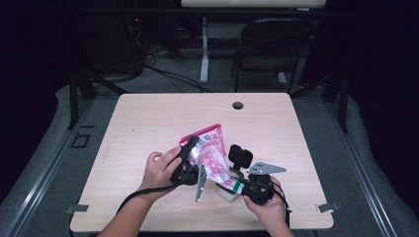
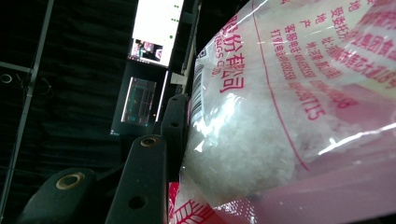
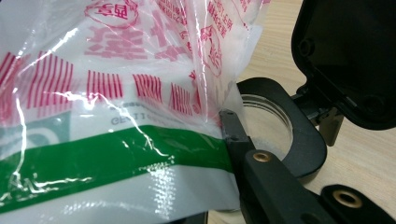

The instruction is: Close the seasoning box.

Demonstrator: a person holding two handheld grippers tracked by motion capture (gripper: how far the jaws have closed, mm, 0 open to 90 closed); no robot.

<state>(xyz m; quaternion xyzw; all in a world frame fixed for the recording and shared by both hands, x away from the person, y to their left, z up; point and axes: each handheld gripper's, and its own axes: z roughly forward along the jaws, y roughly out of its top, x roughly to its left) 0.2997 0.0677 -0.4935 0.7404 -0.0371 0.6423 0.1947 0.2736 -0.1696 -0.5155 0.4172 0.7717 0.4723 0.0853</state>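
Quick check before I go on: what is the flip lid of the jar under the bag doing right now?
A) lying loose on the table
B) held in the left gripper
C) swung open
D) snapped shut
C: in the right gripper view the black flip lid stands swung up on its hinge, and the jar mouth beside the bag is uncovered.

Clear bag (image 1: pixel 210 153) with pink stripes and lettering, green band, white grains, black-lidded jar (image 3: pixel 275 135), perhaps clear, pale wood table (image 1: pixel 148 128)
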